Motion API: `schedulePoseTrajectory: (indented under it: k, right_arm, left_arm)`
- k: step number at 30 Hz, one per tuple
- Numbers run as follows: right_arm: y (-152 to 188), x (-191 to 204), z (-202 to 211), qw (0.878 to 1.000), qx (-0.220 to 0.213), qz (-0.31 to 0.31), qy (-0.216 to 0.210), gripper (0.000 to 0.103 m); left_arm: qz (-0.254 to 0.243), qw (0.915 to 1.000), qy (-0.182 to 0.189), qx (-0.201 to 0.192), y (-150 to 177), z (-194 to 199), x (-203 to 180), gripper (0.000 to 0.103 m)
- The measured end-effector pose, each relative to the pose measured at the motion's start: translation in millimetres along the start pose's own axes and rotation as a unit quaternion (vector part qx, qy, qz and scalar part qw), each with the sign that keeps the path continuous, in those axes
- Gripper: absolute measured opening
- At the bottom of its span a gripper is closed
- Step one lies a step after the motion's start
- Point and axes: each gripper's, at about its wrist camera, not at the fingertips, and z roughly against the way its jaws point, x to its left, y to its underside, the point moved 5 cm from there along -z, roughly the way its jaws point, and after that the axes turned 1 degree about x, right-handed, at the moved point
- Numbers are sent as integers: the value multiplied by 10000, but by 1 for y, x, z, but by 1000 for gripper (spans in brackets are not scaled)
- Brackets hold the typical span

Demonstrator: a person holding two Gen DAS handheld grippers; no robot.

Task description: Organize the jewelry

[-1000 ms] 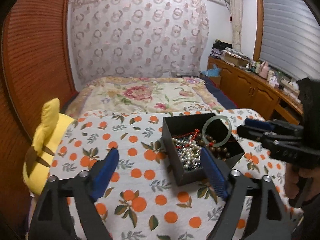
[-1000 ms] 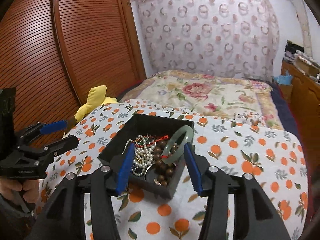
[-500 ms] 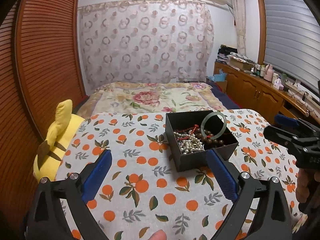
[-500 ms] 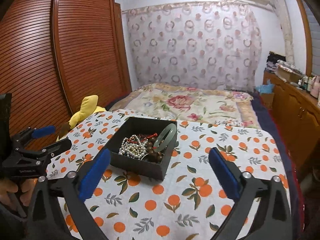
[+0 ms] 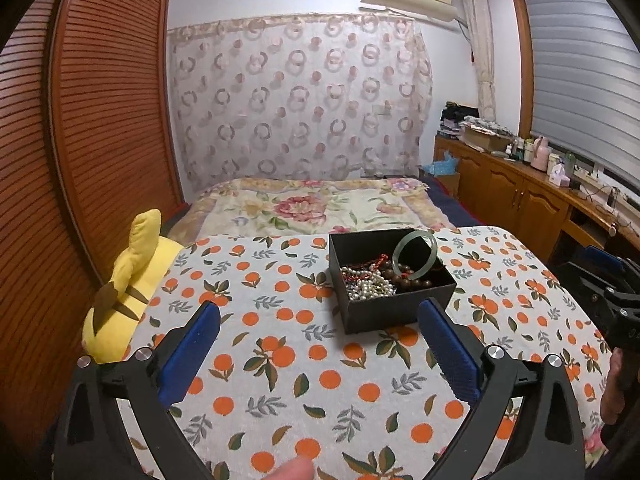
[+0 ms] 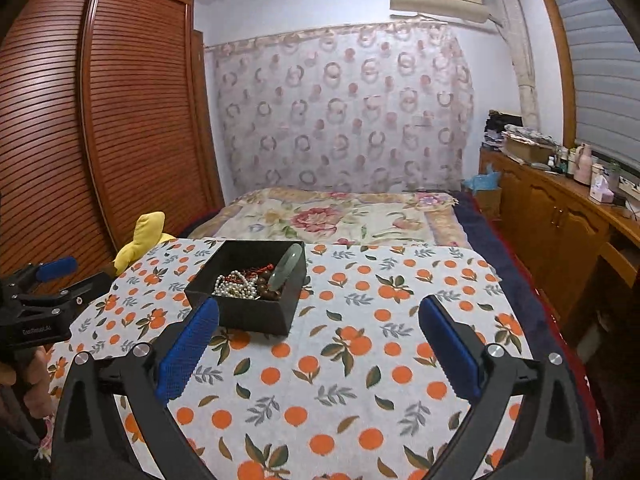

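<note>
Jewelry box (image 5: pixel 390 304): contents tangled | left gripper (image 5: pixel 320 344) fingers opening, empty | right gripper (image 6: pixel 320 340) fingers spread, empty

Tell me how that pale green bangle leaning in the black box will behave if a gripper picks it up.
The green bangle looks like a rigid, glossy ring, so it probably keeps its shape but may slip between pads. It stands tilted against the black box wall over bead strands, so a nudge could topple it. It looks stone-like, possibly brittle if dropped.
</note>
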Motion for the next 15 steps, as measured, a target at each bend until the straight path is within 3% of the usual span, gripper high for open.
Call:
schedulePoseTrajectory:
  k: [15]
  right_arm:
    - [10,2,12,10000,-87,-16,45,101]
  left_arm:
    - [-27,10000,23,24,10,8,-7,96]
